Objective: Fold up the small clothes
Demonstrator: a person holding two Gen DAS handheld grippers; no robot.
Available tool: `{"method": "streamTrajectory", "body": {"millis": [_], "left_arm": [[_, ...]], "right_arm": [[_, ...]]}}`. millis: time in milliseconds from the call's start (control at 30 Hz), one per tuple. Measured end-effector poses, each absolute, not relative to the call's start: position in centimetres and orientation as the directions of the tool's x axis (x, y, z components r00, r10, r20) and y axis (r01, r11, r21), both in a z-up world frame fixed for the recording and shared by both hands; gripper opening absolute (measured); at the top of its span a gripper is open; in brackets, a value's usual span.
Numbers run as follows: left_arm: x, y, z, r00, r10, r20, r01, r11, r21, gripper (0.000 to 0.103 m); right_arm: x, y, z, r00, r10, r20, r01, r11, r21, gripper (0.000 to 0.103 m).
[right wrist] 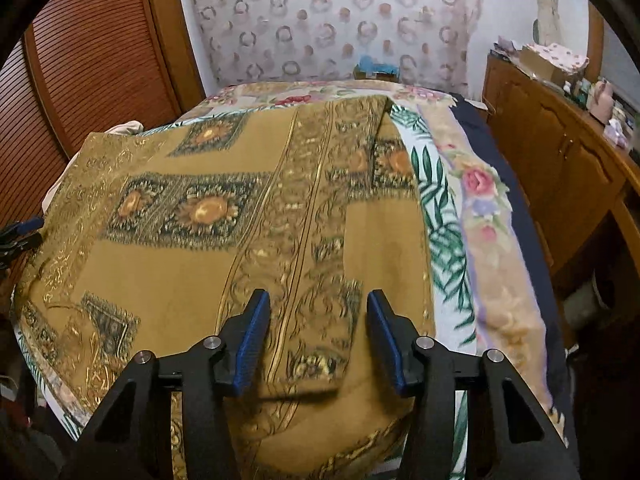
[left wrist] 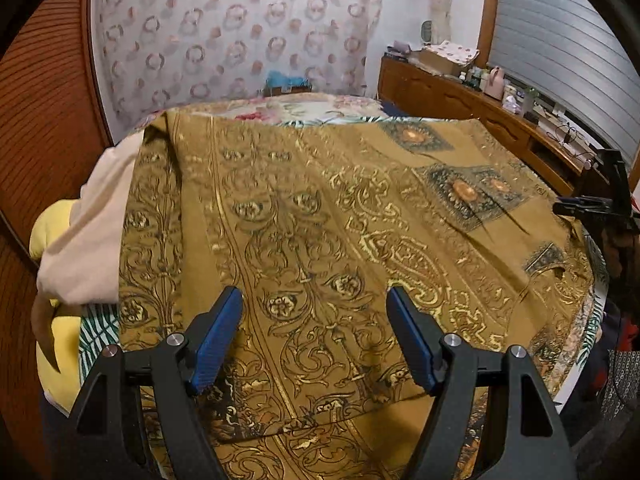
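— Nearest the lens on the left wrist view, what did you see?

— Both blue pads of the left gripper (left wrist: 314, 300), spread wide with nothing between them. They hung just over the near part of the gold patterned cloth (left wrist: 320, 220), which lay spread over the bed (left wrist: 320, 106).

— And the right one?

— Much the same. The right gripper (right wrist: 318, 308) stood with its jaws apart, holding nothing, above the near edge of the cloth (right wrist: 200, 240). From that view a folded layer of the cloth lay on top, with its edge crossing just beyond the pads.

— Did either gripper show in the other's view?

— Yes. The right gripper (left wrist: 592, 204) appeared at the far right of the left view, at the cloth's right edge. A dark clamp with a bit of blue sat at the left edge of the right view; probably the left gripper (right wrist: 20, 236), though it was too cropped to say how it stood.

— What lay around the cloth?

— A pale garment (left wrist: 92, 232) and something yellow (left wrist: 52, 236) at the left side of the bed. A floral blanket (right wrist: 480, 200) showed under the cloth on the right. A wooden cabinet (left wrist: 460, 96) ran along the right, cluttered on top, and a flowered curtain (left wrist: 240, 32) hung at the far end.
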State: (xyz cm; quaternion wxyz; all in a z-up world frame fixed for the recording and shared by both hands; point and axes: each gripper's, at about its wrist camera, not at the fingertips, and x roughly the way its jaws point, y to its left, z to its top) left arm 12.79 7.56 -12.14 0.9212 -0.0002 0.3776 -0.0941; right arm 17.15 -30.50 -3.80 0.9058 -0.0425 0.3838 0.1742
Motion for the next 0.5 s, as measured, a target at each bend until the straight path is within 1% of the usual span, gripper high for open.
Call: {"method": "streamTrajectory", "body": {"millis": [33,133,200,267,400,500], "left_arm": [[12.9,7.6,-12.4,0.692,-0.17,-0.701,0.171,0.983,-0.069,0.075],[13.5,7.7,-13.3,0.668,-0.158,-0.727,0.164,0.984,-0.063,0.075],[13.8,7.7,-14.0,0.647,-0.153,-0.747,0.167,0.984,-0.057,0.075],[13.7,7.4,-14.2,0.649,-0.138,-0.748,0.171,0.985,-0.033,0.076],[13.7,6.5,-14.5,0.643,-0.121,-0.757,0.188,0.982,0.002,0.083],[13.6,6.4,-14.5,0.643,-0.121,-0.757,0.187,0.982,0.003,0.083]], "right_arm": [[17.1,-30.6,-3.9,0.646,0.268,-0.714,-0.334,0.941,0.051,0.046],[16.4,-29.5,-4.3,0.655,0.26,-0.71,-0.346,0.938,0.024,0.044],[15.7,-29.4,-4.7,0.668,0.245,-0.702,-0.345,0.939,0.0,0.044],[15.4,-29.5,-4.7,0.675,0.25,-0.694,-0.342,0.94,0.005,0.044],[15.1,-29.4,-5.8,0.689,0.244,-0.682,-0.344,0.939,-0.012,0.044],[15.1,-28.7,-6.7,0.696,0.236,-0.678,-0.348,0.937,-0.032,0.044]]}}
